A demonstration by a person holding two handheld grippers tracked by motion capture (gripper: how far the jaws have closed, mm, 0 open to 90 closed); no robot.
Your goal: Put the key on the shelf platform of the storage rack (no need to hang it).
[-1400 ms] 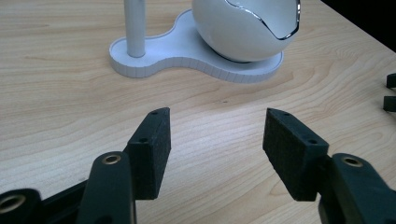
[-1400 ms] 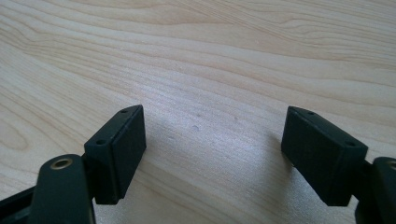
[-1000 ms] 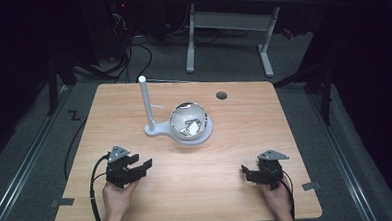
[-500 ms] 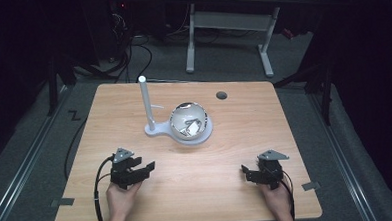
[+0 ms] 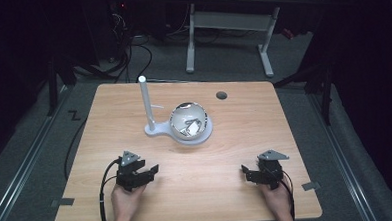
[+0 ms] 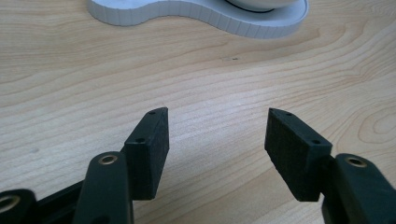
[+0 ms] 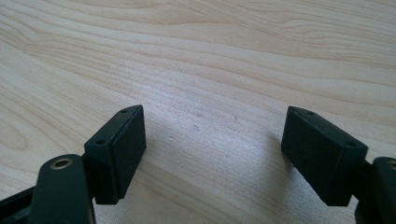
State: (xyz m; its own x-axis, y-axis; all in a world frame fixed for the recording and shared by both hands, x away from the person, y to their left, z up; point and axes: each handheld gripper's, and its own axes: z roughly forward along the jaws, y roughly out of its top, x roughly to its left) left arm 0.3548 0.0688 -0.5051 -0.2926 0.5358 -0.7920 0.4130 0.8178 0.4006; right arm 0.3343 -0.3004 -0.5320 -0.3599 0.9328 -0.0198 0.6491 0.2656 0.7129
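Your left gripper [image 5: 147, 172] sits at seven o'clock on the table [image 5: 245, 133], jaws apart and empty — your right gripper [image 5: 248, 172] at five o'clock likewise. The white stand [image 5: 157, 127] with its bowl [image 5: 188, 121] rests near centre, toward twelve.

White stand with post and shiny bowl on the wooden table

We see a white stand [image 5: 177, 134] lying flat on the table [image 5: 245, 138], toward its far middle. From the stand's left end a slim white post [image 5: 145, 100] rises upright, with a short peg sticking out on its right side. On the stand's wider right end sits a shiny, mirror-like bowl [image 5: 188, 121], upright, just beside the post; pale reflections or contents show inside, and we cannot tell which. A small dark round hole [image 5: 222, 95] in the table lies beyond the bowl, to the right.
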